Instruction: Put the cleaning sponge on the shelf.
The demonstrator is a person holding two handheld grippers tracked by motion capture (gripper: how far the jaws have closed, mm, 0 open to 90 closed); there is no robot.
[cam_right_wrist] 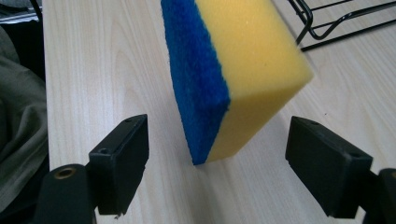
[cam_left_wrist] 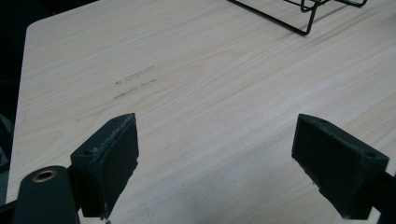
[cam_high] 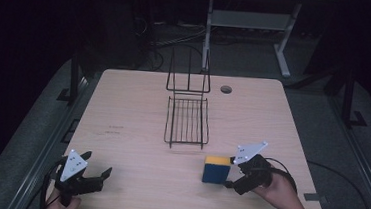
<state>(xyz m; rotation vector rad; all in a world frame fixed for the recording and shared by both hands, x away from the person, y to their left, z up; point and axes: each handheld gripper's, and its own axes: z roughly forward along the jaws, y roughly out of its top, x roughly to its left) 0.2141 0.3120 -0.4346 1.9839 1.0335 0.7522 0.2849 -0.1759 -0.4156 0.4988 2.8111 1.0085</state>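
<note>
A sponge (cam_high: pixel 216 169), yellow with a blue scouring face, stands on its edge on the wooden table (cam_high: pixel 133 105) at the front right. My right gripper (cam_high: pixel 231 173) is just to its right, with the jaws open and pointing at it. In the right gripper view the sponge (cam_right_wrist: pixel 243 70) sits just ahead of my right gripper (cam_right_wrist: pixel 219 128), between the lines of the two pads, and neither pad touches it. My left gripper (cam_high: pixel 96 163) rests open near the front left corner. Nothing lies between the jaws of my left gripper (cam_left_wrist: pixel 217 123) but bare table.
A black wire rack (cam_high: pixel 187 119) with an upright back stands at the table's middle, behind the sponge; its corner is visible as the rack (cam_left_wrist: pixel 299 18) and the rack (cam_right_wrist: pixel 336 23). A round cable hole (cam_high: pixel 226 89) lies near the far edge. Dark floor surrounds the table.
</note>
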